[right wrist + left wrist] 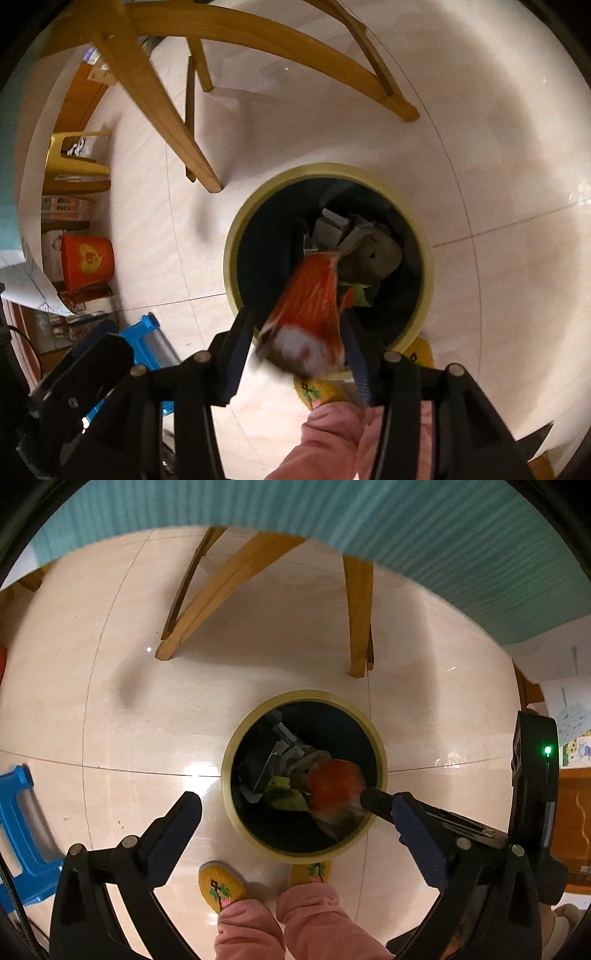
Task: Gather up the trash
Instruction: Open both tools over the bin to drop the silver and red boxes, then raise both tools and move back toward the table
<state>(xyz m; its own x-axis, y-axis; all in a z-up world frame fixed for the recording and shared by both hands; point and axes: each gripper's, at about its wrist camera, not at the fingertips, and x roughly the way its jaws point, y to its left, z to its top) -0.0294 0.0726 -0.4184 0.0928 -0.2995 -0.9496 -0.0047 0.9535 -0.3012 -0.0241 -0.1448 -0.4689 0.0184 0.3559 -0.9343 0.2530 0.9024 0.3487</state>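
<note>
A round bin with a pale yellow rim (303,695) (325,168) stands on the tiled floor and holds grey cardboard (328,230), a beige lump and a green wrapper. My left gripper (280,799) hangs over the bin's near edge, open wide with nothing between its fingers. An orange-and-white snack wrapper (314,295) (334,784) is over the bin's mouth. It lies blurred between the fingers of my right gripper (297,326), whose jaws stand apart and do not clamp it.
Wooden chair legs (218,602) (159,107) stand beyond the bin. A blue stool (22,834) (147,339) is at the left, an orange bucket (86,260) and a yellow stool (74,155) farther off. The person's yellow slippers (219,884) and pink trouser legs touch the bin's near side.
</note>
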